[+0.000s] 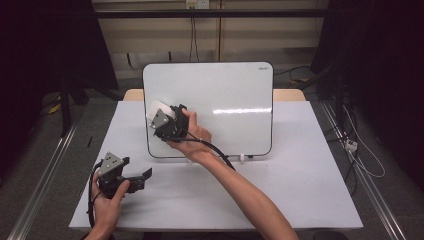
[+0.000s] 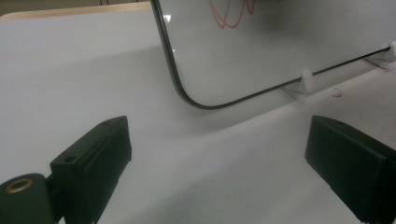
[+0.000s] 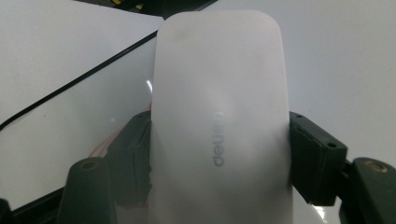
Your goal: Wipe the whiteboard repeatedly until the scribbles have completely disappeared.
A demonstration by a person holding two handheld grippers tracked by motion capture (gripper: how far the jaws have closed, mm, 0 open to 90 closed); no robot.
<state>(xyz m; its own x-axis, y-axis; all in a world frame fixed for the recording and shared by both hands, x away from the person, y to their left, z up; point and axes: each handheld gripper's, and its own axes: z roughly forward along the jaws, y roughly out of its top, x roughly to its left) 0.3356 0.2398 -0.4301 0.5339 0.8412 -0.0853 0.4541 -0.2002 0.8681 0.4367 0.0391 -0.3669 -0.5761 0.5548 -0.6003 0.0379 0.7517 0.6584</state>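
Right gripper view, smooth rounded white eraser (image 3: pixel 219 121) clamped in right claw (image 3: pixel 219 158), glossy whiteboard (image 3: pixel 70 121)

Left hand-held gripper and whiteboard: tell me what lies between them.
Bare white table separates the left hand-held gripper from the whiteboard, as its own view shows.

A white, rounded-oblong whiteboard eraser (image 3: pixel 219 126) with grey lettering lies flat against the upright whiteboard (image 1: pixel 225 95), over its left part, above red scribbles (image 2: pixel 232 14).
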